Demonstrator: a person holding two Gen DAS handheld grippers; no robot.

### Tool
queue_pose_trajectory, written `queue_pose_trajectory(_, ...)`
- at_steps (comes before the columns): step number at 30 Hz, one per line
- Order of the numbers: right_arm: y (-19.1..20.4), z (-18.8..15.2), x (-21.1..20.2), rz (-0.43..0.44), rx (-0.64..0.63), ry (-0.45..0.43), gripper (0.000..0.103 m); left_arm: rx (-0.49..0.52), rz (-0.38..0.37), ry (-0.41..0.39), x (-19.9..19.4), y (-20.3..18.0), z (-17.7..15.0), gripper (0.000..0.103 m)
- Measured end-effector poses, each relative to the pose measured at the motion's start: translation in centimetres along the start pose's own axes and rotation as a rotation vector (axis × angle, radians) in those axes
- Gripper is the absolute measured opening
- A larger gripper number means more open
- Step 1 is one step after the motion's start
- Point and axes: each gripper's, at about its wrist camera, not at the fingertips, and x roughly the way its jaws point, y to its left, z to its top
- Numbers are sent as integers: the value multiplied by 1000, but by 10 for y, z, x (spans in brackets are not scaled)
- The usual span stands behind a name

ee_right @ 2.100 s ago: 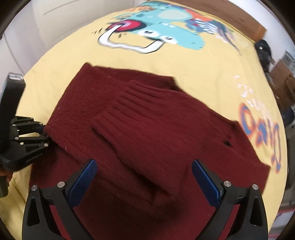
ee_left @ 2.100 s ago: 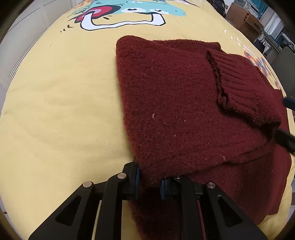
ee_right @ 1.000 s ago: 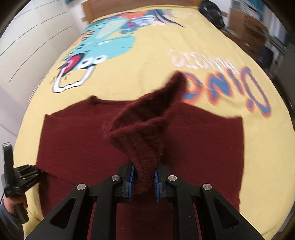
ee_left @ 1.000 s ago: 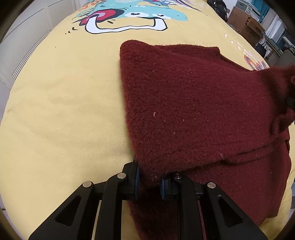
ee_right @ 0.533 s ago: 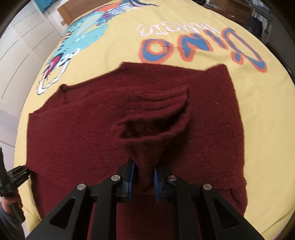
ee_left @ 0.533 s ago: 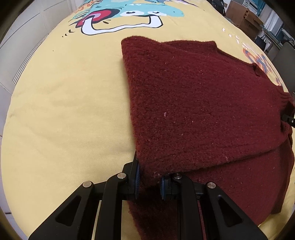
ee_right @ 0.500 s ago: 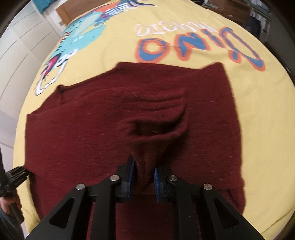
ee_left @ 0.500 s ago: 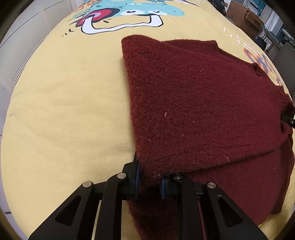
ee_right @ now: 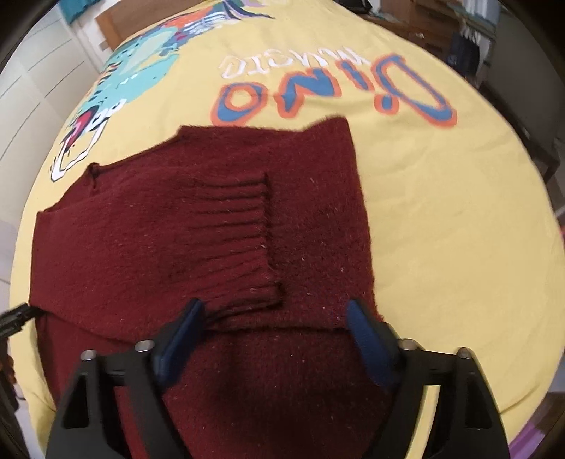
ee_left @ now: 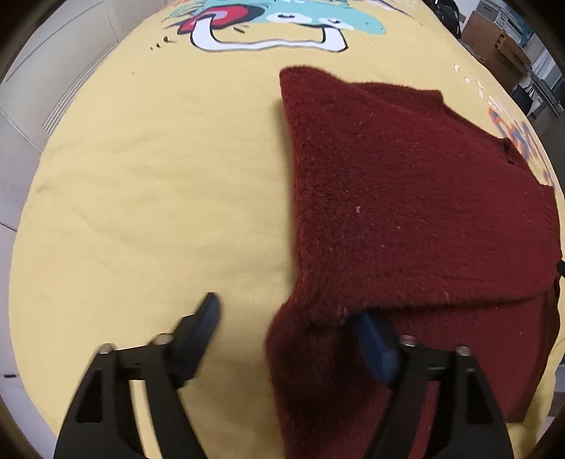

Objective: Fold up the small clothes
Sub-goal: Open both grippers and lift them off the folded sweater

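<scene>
The left tongs (ee_left: 286,325) are spreading apart, jaws wide and clamped on nothing. Their left finger stands over bare yellow cloth just beside the sweater's (ee_left: 406,197) near-left corner; the right finger, with its blue pad (ee_left: 374,342), sits tucked under the lip of the sweater's folded upper layer, touching the knit but not pinching it.

The right tongs (ee_right: 273,325) are likewise opening, released. Between their blue pads (ee_right: 367,339) lies the sweater's (ee_right: 176,240) top fold edge, with the ribbed cuff (ee_right: 233,226) of a sleeve laid flat across the sweater's body just ahead of the left pad. No pad presses on the wool.

The dark red sweater lies spread on a bed, on a yellow bedspread (ee_right: 459,219), folded over itself so that one layer covers most of the body and a lower layer shows nearest the tongs. In the right wrist view, beyond the sweater's far edge, the bedspread carries blue-and-orange lettering (ee_right: 328,91); to the sweater's far left is a teal cartoon dinosaur (ee_left: 282,14) with an open mouth. At the sweater's left edge a black tip of the other tongs shows.
</scene>
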Motion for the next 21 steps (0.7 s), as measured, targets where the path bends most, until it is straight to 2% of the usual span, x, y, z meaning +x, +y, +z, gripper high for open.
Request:
queue_pose_trajectory(2,11,2,-13,19,-27,-31,85,16,3,-20,-13,-2,-2,98)
queue_pose_trajectory(3,15,3,-17,25,-36,-42,86,23,-1,-16,-18,-4,-2,99)
queue_pose_trajectory(6,37,6,-29,51,-67,-72,103,41,-16,-47,-36,-16,-1,102)
queue_pose_trajectory(9,59,4,-33,77,-90,-97,103,70,-39,-124,-51,-37,7,102)
queue_pose_trajectory(12,82,2,-26,83,-128,-106,103,104,-63,-147,-53,-62,11,102)
queue_pose_trajectory(15,100,1,-13,78,-182,-124,103,136,-78,-137,-37,-93,18,102)
queue_pose_trajectory(16,103,1,-7,72,-191,-121,103,142,-83,-126,-21,-111,23,102)
queue_pose_trajectory(17,106,0,1,70,-198,-114,103,144,-81,-116,-9,-115,37,102)
queue_pose_trajectory(21,107,-7,34,26,-228,-64,103,171,-50,-51,28,-129,29,102)
